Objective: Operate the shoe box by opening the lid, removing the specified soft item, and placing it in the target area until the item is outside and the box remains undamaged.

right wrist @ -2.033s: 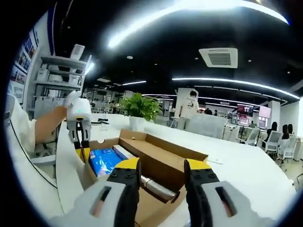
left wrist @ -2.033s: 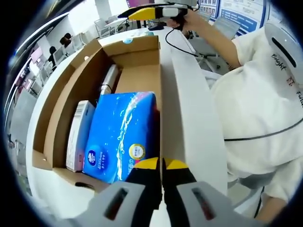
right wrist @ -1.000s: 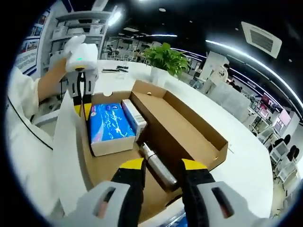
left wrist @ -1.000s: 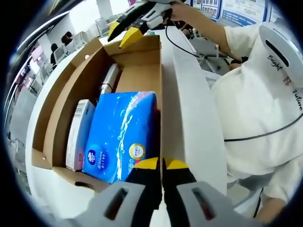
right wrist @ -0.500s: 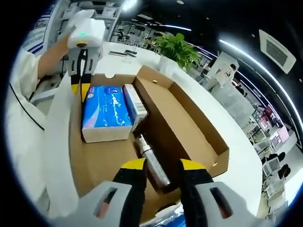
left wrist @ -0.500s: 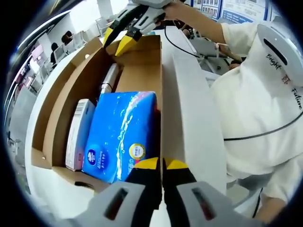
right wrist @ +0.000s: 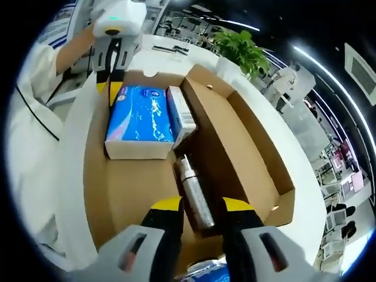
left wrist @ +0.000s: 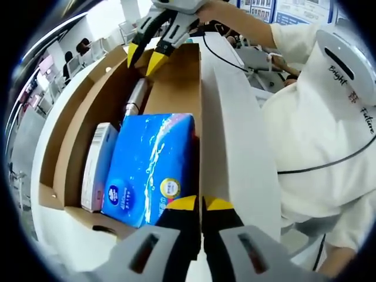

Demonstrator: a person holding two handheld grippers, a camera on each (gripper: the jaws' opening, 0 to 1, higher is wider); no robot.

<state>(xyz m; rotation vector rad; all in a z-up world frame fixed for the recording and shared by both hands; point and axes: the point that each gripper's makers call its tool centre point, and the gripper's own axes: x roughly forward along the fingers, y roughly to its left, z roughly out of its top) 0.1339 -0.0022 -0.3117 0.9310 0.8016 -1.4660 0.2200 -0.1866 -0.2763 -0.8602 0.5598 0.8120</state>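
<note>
— Office all round, is it? Where does the box sit?

— Long white table (right wrist: 320,194) in an open office, a potted plant (right wrist: 244,50) past the far end. My shoe box (right wrist: 258,147) lies open on it, plain brown card, its white lid (left wrist: 235,158) folded out flat along the side nearest my body.

— And the soft thing you are after?

— I take it to be the blue tissue pack (left wrist: 150,167), glossy film with a splash print, a plump oblong that looks easy to squash. It lies flat on the box floor at the box's left-tool end, long axis along the box's length. A slim white carton (left wrist: 97,167) stands on edge touching the pack on the side away from the lid, and a metal bottle (right wrist: 194,197) lies beyond it toward the other end, also lengthwise.

— Which tool is nearer the pack?

— My left tool (left wrist: 202,205), clearly. Its yellow-tipped jaws are pressed together, and they seem to pinch the box wall at the lid fold, though I cannot be sure what is between them. The pack's short end is just beside those tips.

— And the right one?

— My right tool (right wrist: 197,205) hangs over the opposite end of the box, jaws parted a little and holding nothing, the bottle's base just under them. The pack is well along the box from there, so I judge a reach lengthwise past the bottle would be needed.
</note>
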